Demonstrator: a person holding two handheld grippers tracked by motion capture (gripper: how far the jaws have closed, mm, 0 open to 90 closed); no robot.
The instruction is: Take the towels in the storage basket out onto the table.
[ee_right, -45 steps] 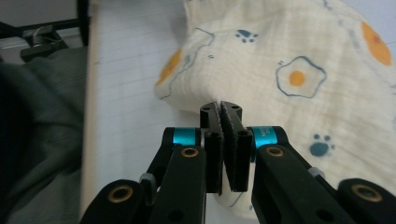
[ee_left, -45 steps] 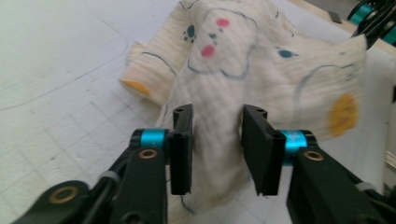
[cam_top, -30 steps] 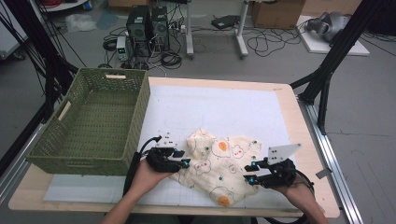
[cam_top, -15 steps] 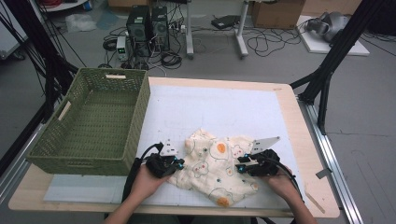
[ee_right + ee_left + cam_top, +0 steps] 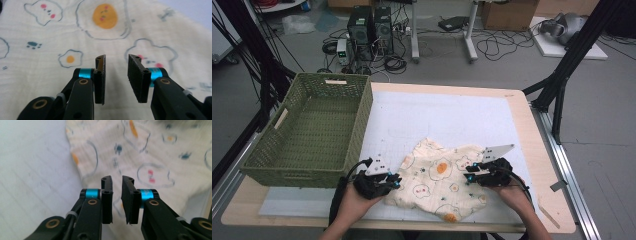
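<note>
One cream muslin cloth printed with fried eggs and bunnies point(image 5: 439, 182) lies crumpled on the white table mat point(image 5: 437, 115), near its front edge. The right gripper point(image 5: 115, 71) hovers over it, jaws apart and closing, nothing between. The left gripper point(image 5: 117, 188), at its left edge, shows a narrow gap, just widened, empty.

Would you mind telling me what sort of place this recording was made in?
Probably a lab: computer towers and loose cables lie on the floor, and black rig legs flank the table.
</note>
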